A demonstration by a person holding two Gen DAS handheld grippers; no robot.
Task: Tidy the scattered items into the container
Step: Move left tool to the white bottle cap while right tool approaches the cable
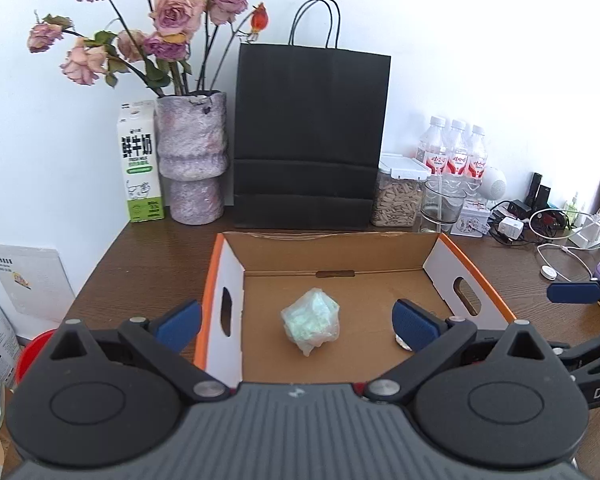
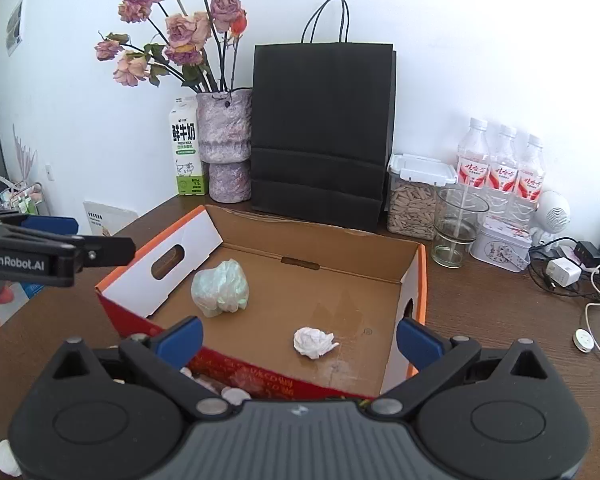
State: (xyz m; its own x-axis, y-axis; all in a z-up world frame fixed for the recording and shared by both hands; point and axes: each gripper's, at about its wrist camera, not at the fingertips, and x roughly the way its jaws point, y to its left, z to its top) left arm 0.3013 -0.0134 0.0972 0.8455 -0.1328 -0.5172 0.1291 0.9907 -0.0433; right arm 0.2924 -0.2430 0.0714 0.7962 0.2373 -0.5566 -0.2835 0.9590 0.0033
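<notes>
An open cardboard box [image 1: 340,256] with orange rims sits on the brown table; it also shows in the right wrist view [image 2: 414,276]. Inside lie a crumpled pale-green plastic wad [image 1: 310,320] [image 2: 220,286] and a crumpled white paper ball [image 2: 313,342], which is mostly hidden behind my finger in the left wrist view [image 1: 402,342]. My left gripper [image 1: 298,322] is open and empty, held over the box's near edge. My right gripper [image 2: 300,338] is open and empty, above the box's near right side. Small white pieces [image 2: 232,394] lie below the right gripper, outside the box.
At the back stand a black paper bag [image 1: 310,136], a vase of dried roses [image 1: 192,160], a milk carton [image 1: 140,164], a seed jar [image 1: 398,196], a glass [image 1: 442,206], water bottles [image 1: 456,152], and chargers with cables [image 1: 540,224] at the right.
</notes>
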